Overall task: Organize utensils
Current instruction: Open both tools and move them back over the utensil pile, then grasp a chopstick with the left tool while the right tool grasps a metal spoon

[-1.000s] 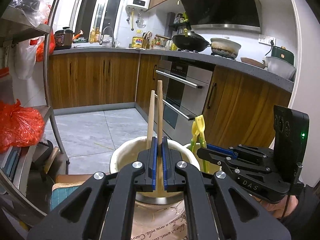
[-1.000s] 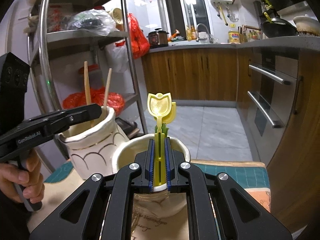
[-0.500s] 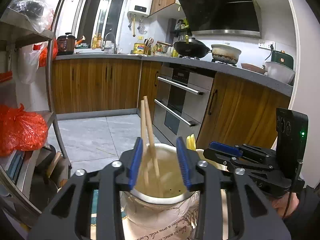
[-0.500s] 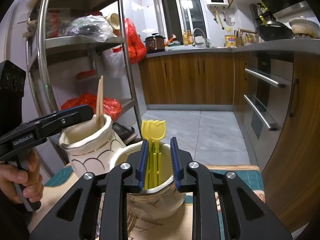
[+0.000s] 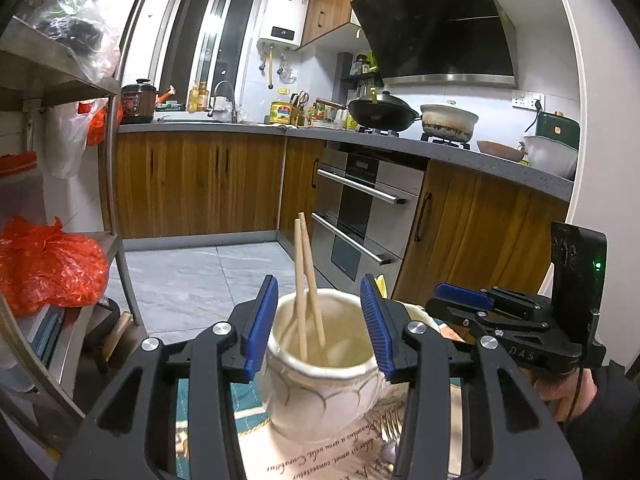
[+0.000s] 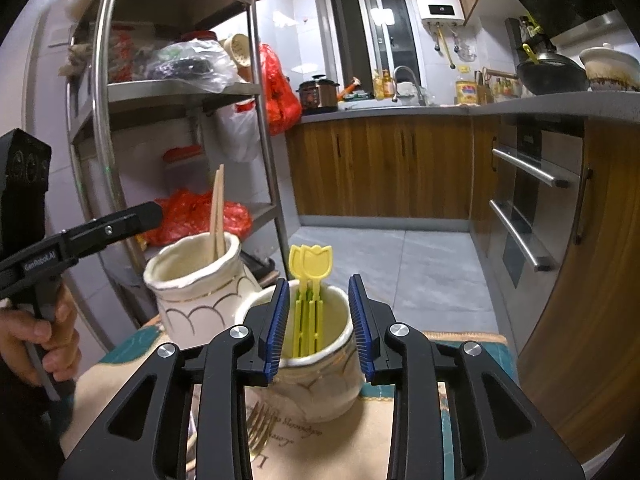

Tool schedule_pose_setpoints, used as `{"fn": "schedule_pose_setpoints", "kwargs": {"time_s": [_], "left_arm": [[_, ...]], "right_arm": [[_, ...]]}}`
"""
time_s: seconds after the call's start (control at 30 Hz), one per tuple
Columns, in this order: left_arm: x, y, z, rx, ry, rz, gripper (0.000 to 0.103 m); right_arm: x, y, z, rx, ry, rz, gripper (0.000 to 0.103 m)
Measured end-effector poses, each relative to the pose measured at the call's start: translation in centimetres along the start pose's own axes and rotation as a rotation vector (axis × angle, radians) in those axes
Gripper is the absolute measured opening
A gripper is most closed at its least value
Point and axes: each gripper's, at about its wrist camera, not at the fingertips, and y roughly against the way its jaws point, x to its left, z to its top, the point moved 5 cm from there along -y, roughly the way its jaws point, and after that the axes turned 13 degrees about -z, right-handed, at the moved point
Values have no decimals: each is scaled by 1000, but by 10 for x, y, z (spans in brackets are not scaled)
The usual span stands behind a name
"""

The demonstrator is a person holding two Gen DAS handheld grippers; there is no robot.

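While the wooden chopsticks stood leaning inside the cream ceramic jar, the left gripper sat spread wide to either side of the jar's rim, grasping nothing. Just beside it, the yellow tulip-topped utensils stood upright in a second jar, with the right gripper likewise released and empty, its blue pads flanking the rim. Both jars rested on a printed cloth, where a fork lay.
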Motion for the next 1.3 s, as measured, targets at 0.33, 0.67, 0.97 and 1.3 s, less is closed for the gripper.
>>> {"fn": "schedule_pose_setpoints", "kwargs": {"time_s": [0.33,0.67,0.97,1.3], "left_arm": [[-11,40,-19,19,12,16,43],[-26,54,-79,151,98,-21,43],[-65,45,-130,314,99,-83,42],[-82,33,-164,464,99,-87,30]], "right_arm": [[5,19,-5,38,2,7,32],[19,42,-38,144,16,54,32],[30,54,-74,275,51,101,32],[52,44,-102,406,102,165,32]]}}
